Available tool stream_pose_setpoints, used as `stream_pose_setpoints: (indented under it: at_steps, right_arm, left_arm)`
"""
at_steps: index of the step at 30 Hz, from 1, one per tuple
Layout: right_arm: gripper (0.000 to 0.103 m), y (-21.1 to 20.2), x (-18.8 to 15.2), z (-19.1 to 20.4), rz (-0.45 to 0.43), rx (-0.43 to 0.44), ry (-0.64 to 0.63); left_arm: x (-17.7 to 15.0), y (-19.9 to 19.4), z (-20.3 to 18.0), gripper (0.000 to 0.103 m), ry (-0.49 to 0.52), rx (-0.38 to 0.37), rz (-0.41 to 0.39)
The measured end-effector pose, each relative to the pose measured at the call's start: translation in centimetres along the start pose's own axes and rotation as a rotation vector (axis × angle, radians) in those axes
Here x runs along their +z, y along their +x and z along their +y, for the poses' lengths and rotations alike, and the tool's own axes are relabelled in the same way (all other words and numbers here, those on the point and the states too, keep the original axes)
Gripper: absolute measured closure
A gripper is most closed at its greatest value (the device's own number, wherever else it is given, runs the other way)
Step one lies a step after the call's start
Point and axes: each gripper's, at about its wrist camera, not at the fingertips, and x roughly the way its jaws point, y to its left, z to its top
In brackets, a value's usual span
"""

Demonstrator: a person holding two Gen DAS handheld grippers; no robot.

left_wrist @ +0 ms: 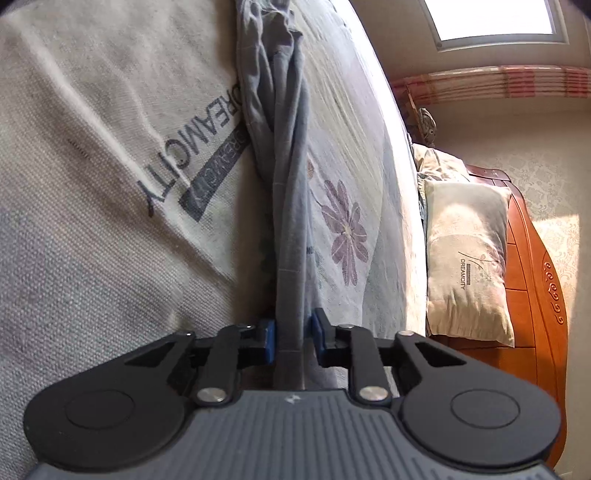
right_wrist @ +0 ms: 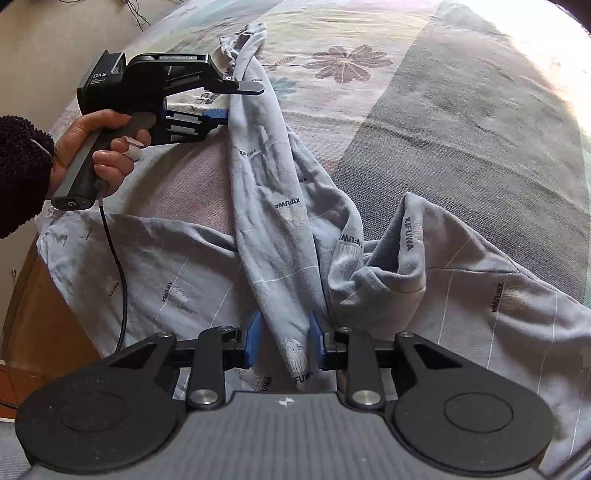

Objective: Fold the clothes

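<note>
A pale blue-grey garment (right_wrist: 269, 221) printed with small "XIFUWA" marks lies on a bed (right_wrist: 461, 122) covered by a floral sheet, one long sleeve-like part of it pulled into a twisted strand between the two grippers. In the right wrist view the right gripper (right_wrist: 283, 341) has its blue-padded fingers (right_wrist: 252, 341) clamped on the near end of that strand, while the rest of the garment spreads rumpled to either side over the bed's near edge. That same view shows what the other cannot: the left gripper (right_wrist: 218, 115), held by a hand (right_wrist: 99, 151) in a dark fuzzy sleeve (right_wrist: 22, 170), with its fingers closed on the far part of the strand, and a black cable (right_wrist: 120, 273) hanging from its handle. The left wrist view looks straight down the strand, the bunched cloth (left_wrist: 284, 147) running away from the fingers (left_wrist: 267, 339) gripping it, and shows things outside the right view: a pillow (left_wrist: 467, 254) printed "DREAMCITY" against a carved wooden headboard (left_wrist: 535, 280), the same word on the bedding at left, a striped curtain (left_wrist: 498, 83) and a bright window (left_wrist: 491, 18).
</note>
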Motion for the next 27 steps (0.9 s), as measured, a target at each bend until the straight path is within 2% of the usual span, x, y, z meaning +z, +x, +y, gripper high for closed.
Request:
stream_pose_setpoints:
  at_steps: [3,7,11,21,27]
  right_arm:
    - [0.068,-0.2,-0.1,0.1,-0.002,-0.007,-0.002]
    - [0.068,-0.5,-0.2,0.2,-0.006,-0.018,-0.005]
    - [0.068,-0.7,-0.3,0.4,-0.009,-0.028,-0.008]
    - [0.068,-1.4,-1.7,1.6,-0.024,-0.066,-0.002]
    - [0.068,-2.6,-3.3,3.1,-0.004,-0.158,-0.115]
  left_arm:
    - [-0.2,0.0,0.4,0.093,-0.028,-0.008,-0.015]
    - [0.1,-0.3,-0.2,0.094,-0.094,0.033,0.008]
    - [-0.3,-1.2,-2.1,0.1,-0.047,0.086,0.036]
    - [-1.2,-4.9,-5.6,0.102,0.068,0.072,0.002]
    - [-2.1,-8.2,-6.9,0.102,0.088,0.11,-0.02]
